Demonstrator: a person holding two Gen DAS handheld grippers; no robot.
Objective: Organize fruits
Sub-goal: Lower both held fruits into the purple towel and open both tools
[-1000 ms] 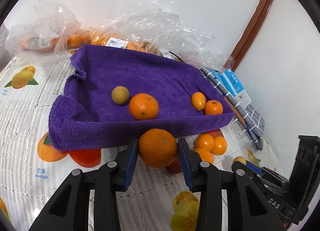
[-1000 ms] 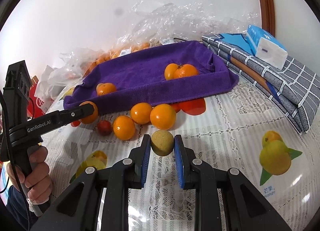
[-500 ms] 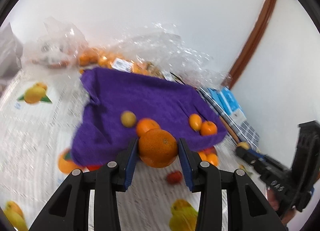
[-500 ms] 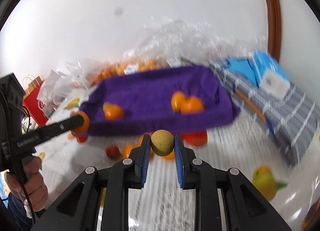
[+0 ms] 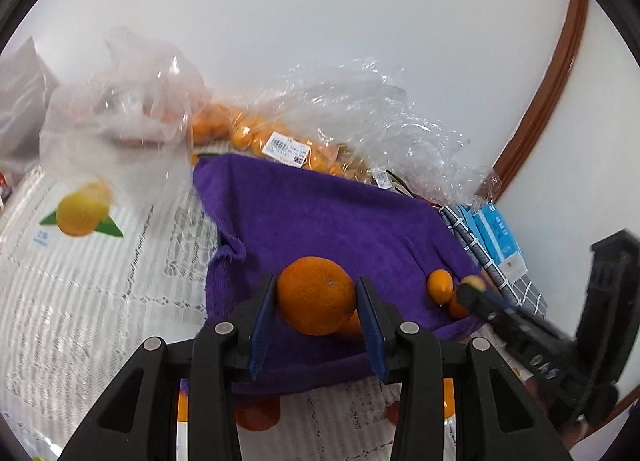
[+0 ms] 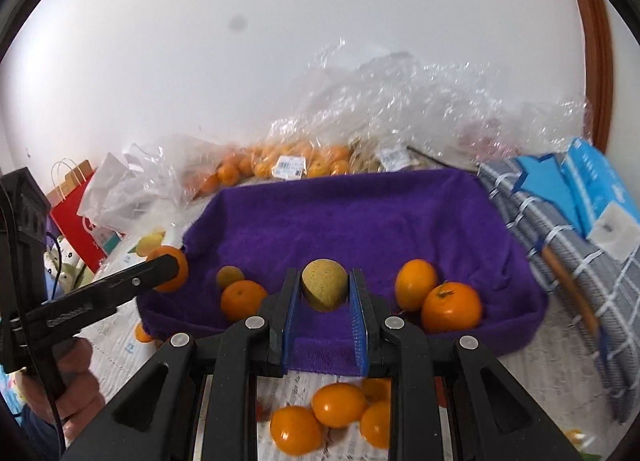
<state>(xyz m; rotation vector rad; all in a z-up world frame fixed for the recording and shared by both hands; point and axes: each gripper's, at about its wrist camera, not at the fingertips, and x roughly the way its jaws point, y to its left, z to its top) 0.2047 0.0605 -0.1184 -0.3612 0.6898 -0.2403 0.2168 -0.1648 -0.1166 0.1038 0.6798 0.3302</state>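
My left gripper (image 5: 316, 301) is shut on a large orange (image 5: 316, 295) and holds it above the near edge of the purple towel-lined tray (image 5: 320, 221). My right gripper (image 6: 324, 293) is shut on a small yellow-brown fruit (image 6: 324, 284) above the tray's front edge (image 6: 320, 345). In the right wrist view the tray holds an orange (image 6: 243, 300), a small brownish fruit (image 6: 230, 276), a kumquat-like fruit (image 6: 416, 284) and a tangerine (image 6: 451, 307). Several small oranges (image 6: 338, 405) lie on the tablecloth under my right gripper.
Clear plastic bags of oranges (image 5: 256, 137) lie behind the tray against the wall. A folded grey plaid cloth (image 6: 568, 281) with blue packets (image 6: 592, 189) lies to the tray's right. A red paper bag (image 6: 80, 213) stands at far left. The tablecloth (image 5: 100, 261) has fruit prints.
Both grippers have lifted their fruits off the tablecloth and carried them forward, up over the front of the purple tray. Both remain shut on the fruit.
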